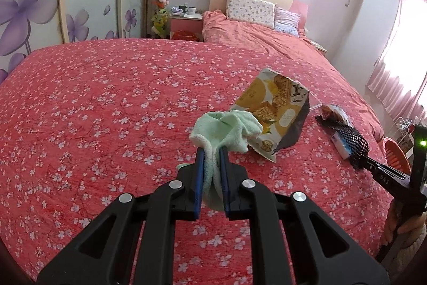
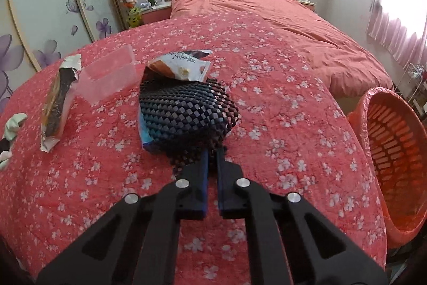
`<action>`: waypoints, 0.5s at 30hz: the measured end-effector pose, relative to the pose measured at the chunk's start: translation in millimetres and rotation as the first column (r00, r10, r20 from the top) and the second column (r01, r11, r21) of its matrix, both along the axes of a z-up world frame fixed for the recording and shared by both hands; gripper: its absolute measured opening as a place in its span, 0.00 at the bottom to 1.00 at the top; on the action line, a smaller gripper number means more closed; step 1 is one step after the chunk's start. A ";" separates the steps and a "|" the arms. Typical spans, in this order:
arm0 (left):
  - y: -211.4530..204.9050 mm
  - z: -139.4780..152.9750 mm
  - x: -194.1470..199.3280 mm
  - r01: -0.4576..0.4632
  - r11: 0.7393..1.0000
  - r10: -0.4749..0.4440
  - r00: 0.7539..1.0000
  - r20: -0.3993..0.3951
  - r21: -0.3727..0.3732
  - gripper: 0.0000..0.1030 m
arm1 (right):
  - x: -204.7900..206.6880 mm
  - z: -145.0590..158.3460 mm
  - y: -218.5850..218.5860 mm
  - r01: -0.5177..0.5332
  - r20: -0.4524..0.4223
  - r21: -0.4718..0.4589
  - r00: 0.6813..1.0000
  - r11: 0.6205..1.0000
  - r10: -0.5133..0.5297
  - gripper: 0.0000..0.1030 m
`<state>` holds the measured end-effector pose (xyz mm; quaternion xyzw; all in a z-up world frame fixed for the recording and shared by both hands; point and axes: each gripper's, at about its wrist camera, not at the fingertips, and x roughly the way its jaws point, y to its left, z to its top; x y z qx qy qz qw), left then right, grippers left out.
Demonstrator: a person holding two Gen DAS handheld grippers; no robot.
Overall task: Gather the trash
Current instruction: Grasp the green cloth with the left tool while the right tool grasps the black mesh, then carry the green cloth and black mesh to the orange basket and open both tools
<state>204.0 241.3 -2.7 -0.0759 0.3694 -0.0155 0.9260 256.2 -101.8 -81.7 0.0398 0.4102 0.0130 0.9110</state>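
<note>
a pickup is in hand on the flowered bedspread (image 2: 280, 103): the black mesh netting (image 2: 186, 111) is caught at its near edge by the right gripper (image 2: 212, 155), jaws drawn almost together on the weave, while a blue-edged wrapper (image 2: 145, 136) lies under it and a snack packet (image 2: 178, 66) rests at its far edge. the green cloth (image 1: 226, 132) is pinched between the nearly closed jaws of the left gripper (image 1: 212, 155) and hangs clear of the bed. the yellow snack bag (image 1: 277, 111) is left just beyond it. whether the wrapper is gripped along with the mesh cannot be made out. next, it is judged, the mesh should be lifted and carried right to the orange basket (image 2: 395, 151) beside the bed, with care that loose pieces are not dragged off
</note>
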 end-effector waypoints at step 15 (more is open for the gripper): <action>-42.2 25.1 -11.4 0.080 0.997 -0.080 0.995 0.059 0.000 0.11 | -62.9 67.0 -24.0 -0.015 0.182 0.028 0.983 0.999 0.010 0.05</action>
